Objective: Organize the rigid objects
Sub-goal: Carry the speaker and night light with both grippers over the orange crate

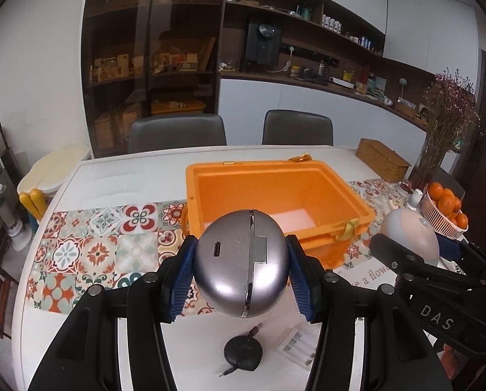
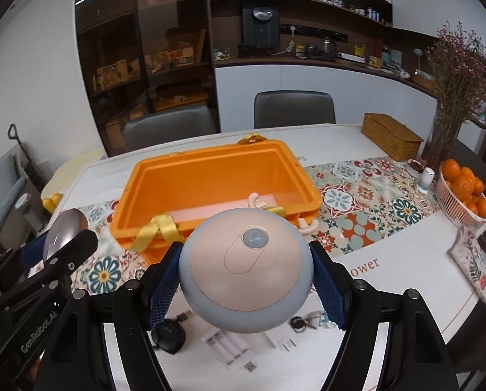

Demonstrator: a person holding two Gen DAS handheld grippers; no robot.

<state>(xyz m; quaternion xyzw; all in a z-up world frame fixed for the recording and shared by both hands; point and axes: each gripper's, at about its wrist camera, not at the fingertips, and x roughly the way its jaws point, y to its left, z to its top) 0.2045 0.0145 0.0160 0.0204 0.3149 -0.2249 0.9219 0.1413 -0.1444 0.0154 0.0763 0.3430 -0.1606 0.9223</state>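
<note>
My left gripper (image 1: 241, 265) is shut on a silver round device (image 1: 241, 260) with a USB-C port, held above the table in front of the open orange box (image 1: 275, 176). My right gripper (image 2: 244, 277) is shut on a blue and beige round night light (image 2: 244, 273) with small antlers, held near the front of the same orange box (image 2: 210, 169). The left gripper and its silver device (image 2: 65, 234) show at the left of the right wrist view. The night light (image 1: 409, 231) and the right gripper show at the right of the left wrist view.
On the table below lie a black retractable cable (image 1: 243, 353), a white battery holder (image 2: 225, 347), a USB stick (image 2: 250, 366) and keys (image 2: 300, 322). A wicker box (image 2: 391, 138), a vase of dried flowers (image 2: 451, 104) and a basket of oranges (image 2: 464, 192) stand at the right.
</note>
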